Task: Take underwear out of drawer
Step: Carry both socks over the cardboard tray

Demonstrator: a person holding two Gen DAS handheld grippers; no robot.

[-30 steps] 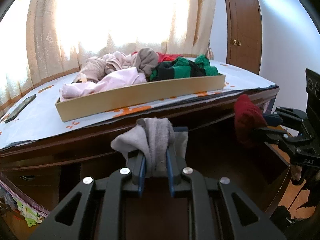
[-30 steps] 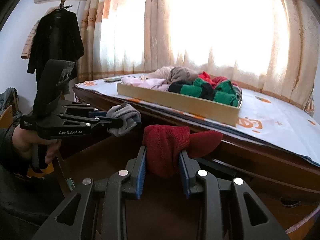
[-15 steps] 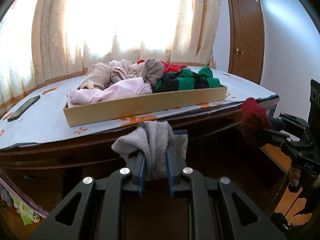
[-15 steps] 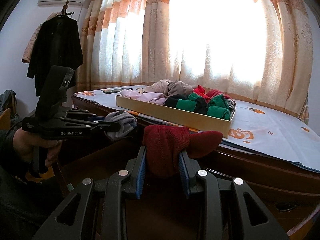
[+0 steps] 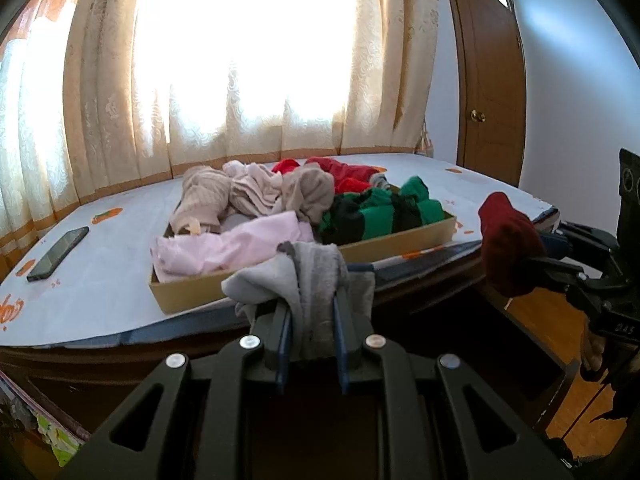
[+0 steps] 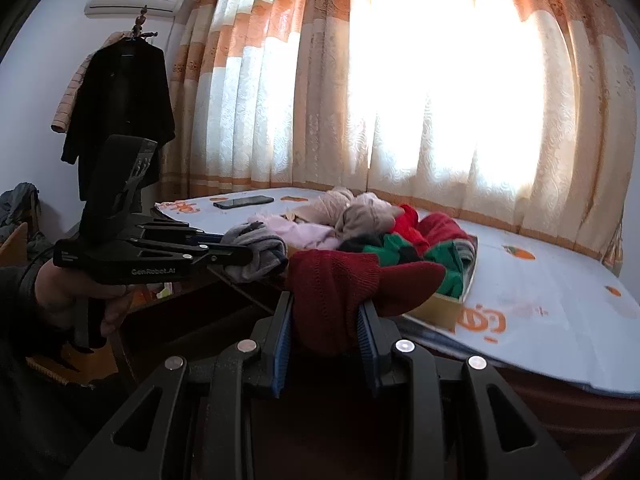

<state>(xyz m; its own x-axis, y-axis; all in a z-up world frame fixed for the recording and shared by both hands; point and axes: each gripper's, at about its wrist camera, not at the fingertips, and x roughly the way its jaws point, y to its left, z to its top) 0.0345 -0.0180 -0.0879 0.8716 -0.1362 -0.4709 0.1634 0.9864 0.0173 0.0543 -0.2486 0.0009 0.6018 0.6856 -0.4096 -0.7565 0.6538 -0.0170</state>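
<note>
My left gripper (image 5: 311,312) is shut on a grey piece of underwear (image 5: 308,276), held in front of the table's near edge; it also shows in the right wrist view as the left gripper (image 6: 236,258) with the grey piece of underwear (image 6: 256,254). My right gripper (image 6: 324,320) is shut on a dark red piece of underwear (image 6: 340,284), seen at the right of the left wrist view as the dark red piece of underwear (image 5: 508,248). A cardboard tray (image 5: 400,246) on the table holds several pink, beige, red and green garments. The drawer itself lies dark below the grippers.
A phone (image 5: 58,254) lies on the white patterned tablecloth (image 5: 100,280) at the left. Curtains cover a bright window behind. A brown door (image 5: 492,80) stands at the right, a black coat (image 6: 120,116) hangs at the left. A hand (image 6: 76,296) grips the left tool.
Both grippers have risen with their garments, so the tabletop and tray now appear lower and more from above. Neither grip has changed.
</note>
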